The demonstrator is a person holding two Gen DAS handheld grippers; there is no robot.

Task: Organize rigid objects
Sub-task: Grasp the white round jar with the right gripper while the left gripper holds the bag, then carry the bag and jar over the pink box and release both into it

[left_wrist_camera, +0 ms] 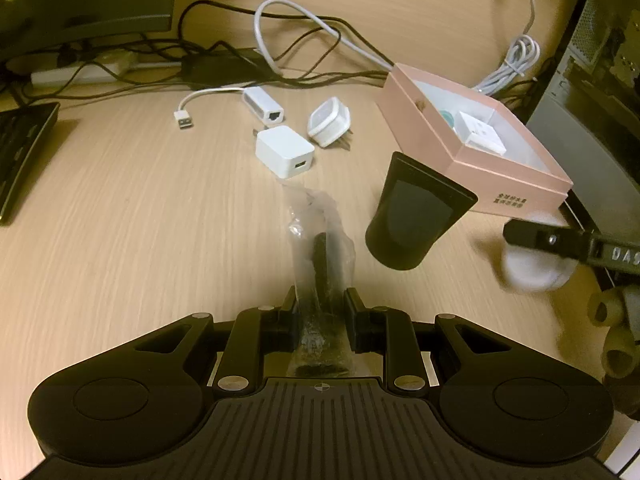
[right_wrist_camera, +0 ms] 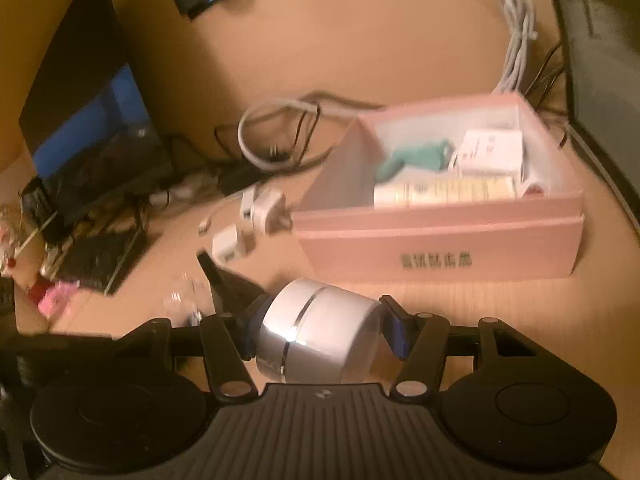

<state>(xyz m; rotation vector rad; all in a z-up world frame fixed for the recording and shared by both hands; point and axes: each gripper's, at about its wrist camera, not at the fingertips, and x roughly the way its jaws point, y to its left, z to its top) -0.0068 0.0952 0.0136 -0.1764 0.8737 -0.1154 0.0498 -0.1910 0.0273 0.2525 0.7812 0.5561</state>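
Gripping a white round case, the right gripper faced the pink box, presumably for stowing, while the left gripper clamped a bagged black item.

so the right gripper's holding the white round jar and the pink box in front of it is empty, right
Not quite. The right gripper does hold the white round jar, but the pink box is not empty: the right wrist view shows several items inside, among them a white carton and a teal object.
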